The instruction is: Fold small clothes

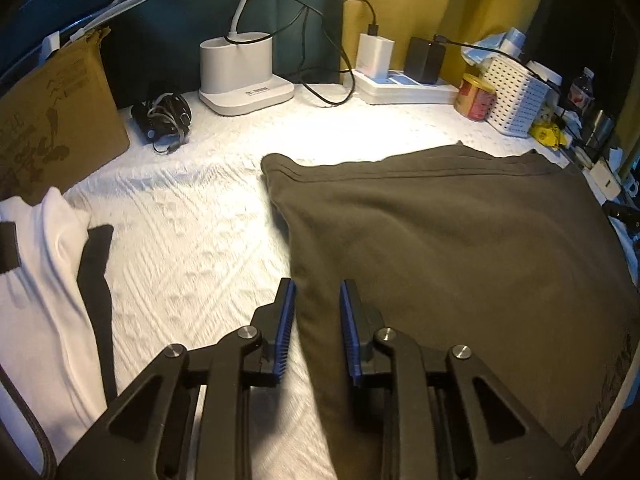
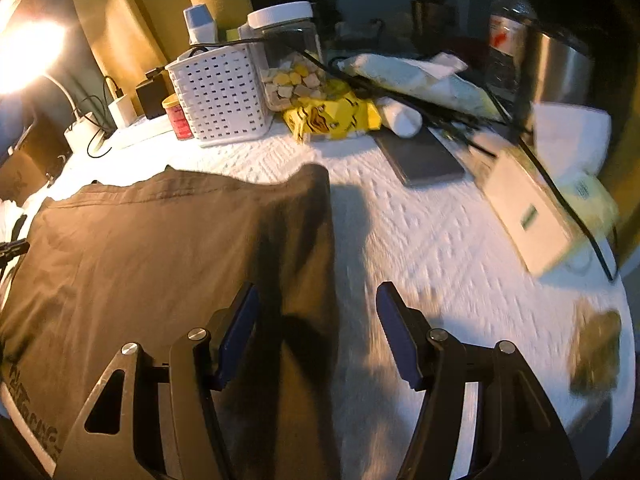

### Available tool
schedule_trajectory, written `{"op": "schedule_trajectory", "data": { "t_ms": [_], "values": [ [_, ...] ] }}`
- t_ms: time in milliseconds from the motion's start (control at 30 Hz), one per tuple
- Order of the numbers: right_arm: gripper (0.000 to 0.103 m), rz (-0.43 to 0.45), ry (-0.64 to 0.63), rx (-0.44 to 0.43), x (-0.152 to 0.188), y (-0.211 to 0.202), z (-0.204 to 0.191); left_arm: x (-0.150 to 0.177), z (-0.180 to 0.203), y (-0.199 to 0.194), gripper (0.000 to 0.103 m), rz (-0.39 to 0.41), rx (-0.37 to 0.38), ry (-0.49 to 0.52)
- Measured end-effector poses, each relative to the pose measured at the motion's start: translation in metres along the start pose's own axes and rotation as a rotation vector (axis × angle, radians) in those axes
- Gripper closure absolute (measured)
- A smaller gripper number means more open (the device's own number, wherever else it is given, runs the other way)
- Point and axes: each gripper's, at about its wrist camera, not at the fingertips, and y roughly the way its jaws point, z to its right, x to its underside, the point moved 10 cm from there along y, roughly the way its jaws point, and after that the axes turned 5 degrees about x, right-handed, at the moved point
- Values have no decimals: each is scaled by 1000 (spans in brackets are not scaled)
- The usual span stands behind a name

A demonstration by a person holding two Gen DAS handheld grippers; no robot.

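A dark olive-brown garment point(image 1: 440, 240) lies spread flat on the white quilted surface point(image 1: 192, 224); it also shows in the right wrist view point(image 2: 160, 248). My left gripper point(image 1: 317, 292) is open, its blue pads straddling the garment's left edge, holding nothing. My right gripper point(image 2: 316, 300) is open wide above the garment's right edge, empty. A white and black garment point(image 1: 52, 280) lies at the left.
A cardboard box point(image 1: 52, 120), black cable bundle point(image 1: 164, 118), white lamp base point(image 1: 244, 76), power strip with chargers point(image 1: 404, 88), red can point(image 1: 476, 96) and white basket point(image 2: 220, 92) line the back. A jar point(image 2: 292, 60), yellow packet point(image 2: 332, 116), dark tablet point(image 2: 420, 156) and white box point(image 2: 528, 212) crowd the right.
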Motion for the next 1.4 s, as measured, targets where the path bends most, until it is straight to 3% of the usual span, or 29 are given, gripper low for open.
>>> {"op": "schedule_trajectory", "data": {
  "t_ms": [67,100,133,167,200,233,500,600,933,1000,1067,1100,1167,1200,1367,1400],
  "values": [
    [44,-17,-6,-23,-3,11,-2,-4,-1,3,81,5,3,-9],
    [60,-31,-4,-33,-2,17,-3,-6,-1,4,81,6,3,-7],
    [65,-20,-8,-27,-3,18,-4,-7,0,5,81,9,2,1],
    [77,-15,-13,-32,-4,19,-5,-8,1,6,82,13,1,13],
    [93,-10,-13,-51,-5,19,-8,-9,2,7,99,17,-3,19],
    [98,-3,-10,-47,-7,19,-8,-10,2,8,102,16,-3,20],
    [98,38,-17,-14,-21,15,1,-34,-11,8,102,55,-29,19],
    [98,13,-14,-7,-15,23,1,-29,-10,19,102,11,-26,21],
    [98,0,-39,-11,-19,24,-4,-16,-11,4,100,-17,-85,14],
    [88,4,-49,-26,-25,25,-5,-18,-16,-1,100,-4,-126,9],
    [57,22,-62,-19,-34,28,-3,-22,-21,-9,99,15,-147,-12],
    [44,29,-67,-17,-40,30,-2,-24,-22,-12,94,25,-142,-23],
    [43,31,-61,-30,-50,37,0,-27,-23,-13,66,37,-145,-33],
    [43,27,-53,-41,-55,41,1,-29,-23,-14,47,44,-144,-38],
    [44,-7,-38,-110,-64,63,-5,-35,-17,-9,43,37,-134,-46],
    [52,-7,-54,-113,-64,64,-8,-35,-16,-8,43,32,-135,-47]
  ]
}}
